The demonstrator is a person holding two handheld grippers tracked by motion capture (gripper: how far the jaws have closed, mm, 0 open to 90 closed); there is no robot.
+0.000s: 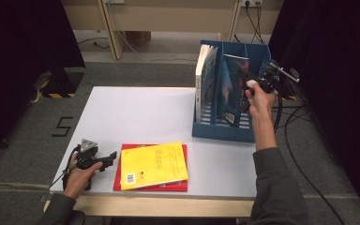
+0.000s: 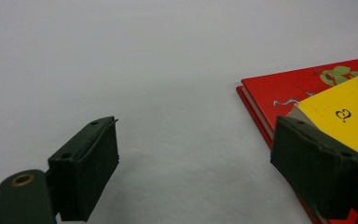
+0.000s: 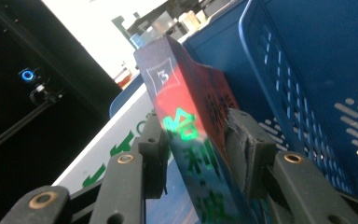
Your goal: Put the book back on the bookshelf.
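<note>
At lower left of the high view my left hand-held gripper [image 1: 114, 157] rests on the pale bench [image 1: 136, 117], jaws wide and empty; its own view shows a red hardcover book [image 2: 284, 88] under a yellow one [image 2: 349, 116]. At upper right, my right hand-held gripper [image 3: 196, 154] straddles the dark glossy book [image 3: 191, 107], pads slightly off it. The book stands upright, long axis vertical, in the blue plastic file rack [image 1: 222, 131], beside a white-spined book [image 1: 202, 79].

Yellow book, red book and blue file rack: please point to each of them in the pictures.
yellow book [image 1: 153, 165], high view, middle of its cover.
red book [image 2: 279, 88], left gripper view, bare part of its cover.
blue file rack [image 1: 215, 131], high view, low front wall.
</note>
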